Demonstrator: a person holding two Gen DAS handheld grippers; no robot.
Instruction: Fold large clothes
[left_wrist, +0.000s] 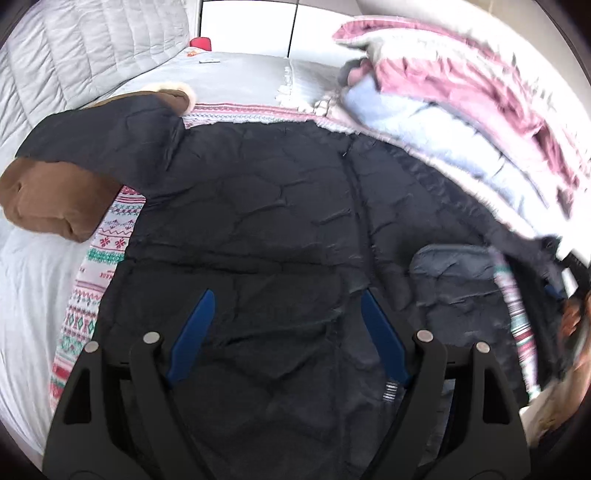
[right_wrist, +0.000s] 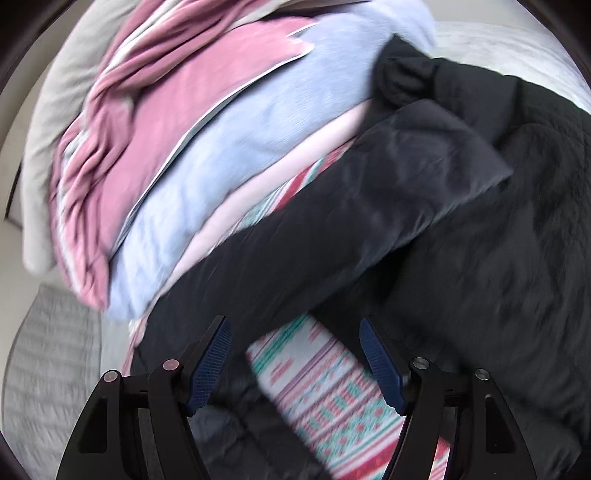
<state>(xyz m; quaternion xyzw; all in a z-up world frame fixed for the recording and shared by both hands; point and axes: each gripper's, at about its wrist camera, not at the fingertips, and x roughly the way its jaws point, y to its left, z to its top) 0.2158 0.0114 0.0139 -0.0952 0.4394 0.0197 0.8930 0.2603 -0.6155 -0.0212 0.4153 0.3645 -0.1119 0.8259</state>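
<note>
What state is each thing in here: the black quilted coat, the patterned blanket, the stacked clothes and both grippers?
Black quilted coat: spread flat, one sleeve folded across its body.
Brown fleece hood lining: turned outward beside the coat.
Patterned knit blanket: lying under the coat.
Pink and pale blue clothes pile: folded, stacked.
Left gripper: open, empty.
Right gripper: open, empty.

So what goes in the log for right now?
left tongs: open, empty | right tongs: open, empty | black jacket: spread on patterned blanket

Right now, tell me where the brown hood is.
In the left wrist view, the brown hood lies at far left, at the black jacket's end, overlapping the patterned blanket.
</note>
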